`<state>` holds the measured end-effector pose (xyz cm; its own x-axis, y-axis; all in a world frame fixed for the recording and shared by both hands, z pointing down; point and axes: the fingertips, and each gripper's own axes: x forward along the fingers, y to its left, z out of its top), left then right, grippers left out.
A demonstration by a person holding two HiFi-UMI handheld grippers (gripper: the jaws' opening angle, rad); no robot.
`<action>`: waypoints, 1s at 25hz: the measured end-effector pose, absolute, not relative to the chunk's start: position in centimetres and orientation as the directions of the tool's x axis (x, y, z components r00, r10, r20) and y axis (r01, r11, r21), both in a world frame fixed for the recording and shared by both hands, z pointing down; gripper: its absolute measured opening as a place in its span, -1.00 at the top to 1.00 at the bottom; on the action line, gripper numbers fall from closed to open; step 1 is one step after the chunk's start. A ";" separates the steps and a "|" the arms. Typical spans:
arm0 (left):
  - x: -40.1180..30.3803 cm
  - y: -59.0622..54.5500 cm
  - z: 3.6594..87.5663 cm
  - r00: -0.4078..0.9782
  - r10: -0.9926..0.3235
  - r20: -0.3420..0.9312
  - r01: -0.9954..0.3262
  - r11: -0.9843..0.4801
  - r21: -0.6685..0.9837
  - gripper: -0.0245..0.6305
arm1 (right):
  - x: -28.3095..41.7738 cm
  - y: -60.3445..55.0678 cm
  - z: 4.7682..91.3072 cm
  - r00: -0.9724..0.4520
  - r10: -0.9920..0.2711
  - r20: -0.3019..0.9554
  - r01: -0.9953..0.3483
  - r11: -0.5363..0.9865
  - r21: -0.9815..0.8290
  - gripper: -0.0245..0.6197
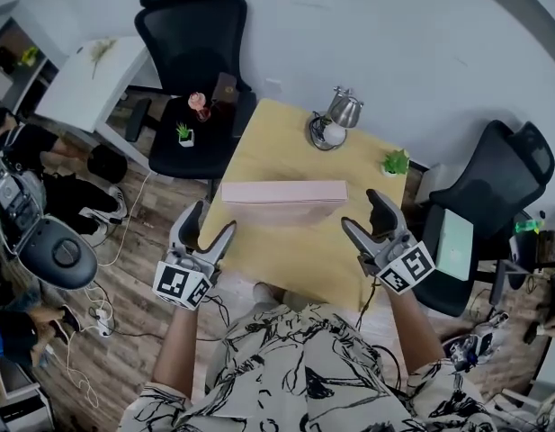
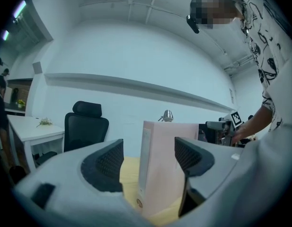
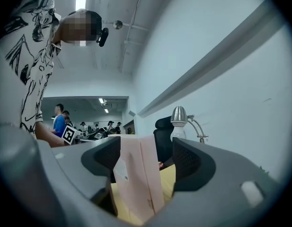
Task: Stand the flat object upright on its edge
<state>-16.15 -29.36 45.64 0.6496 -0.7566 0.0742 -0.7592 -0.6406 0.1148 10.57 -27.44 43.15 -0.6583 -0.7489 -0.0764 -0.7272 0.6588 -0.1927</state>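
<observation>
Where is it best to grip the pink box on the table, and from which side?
Grip the pink box at its narrow ends, left gripper from the left end, right gripper from the right. It stands on its long edge and is thin, so the jaws likely fit only across its thickness.

The flat box (image 1: 284,201) is pale pink. Under the box, the tabletop (image 1: 286,259) is light yellow wood. Left of the box, the left hand-held gripper (image 1: 211,219) is grey with black textured pads (image 2: 110,162). Right of the box, the right hand-held gripper (image 1: 362,211) has the same colours. Each carries black-and-white square markers. Beyond the box are a silver lamp (image 1: 342,111), a green plant (image 1: 396,162) and a black chair (image 1: 198,52). Nearer than the box, the person's shirt (image 1: 331,367) is white with black line patterns.
</observation>
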 end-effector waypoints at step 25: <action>-20.4 -29.5 37.0 0.408 -0.912 0.036 -0.913 -0.406 0.048 0.93 | 19.3 -25.3 34.2 -0.305 -0.946 -0.113 -0.935 0.320 -0.153 0.92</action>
<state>-20.42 -29.48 37.04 0.4080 -0.9123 0.0363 -0.9125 -0.4062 0.0476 19.35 -25.35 34.24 -0.3050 -0.9457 -0.1127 -0.9350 0.3198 -0.1534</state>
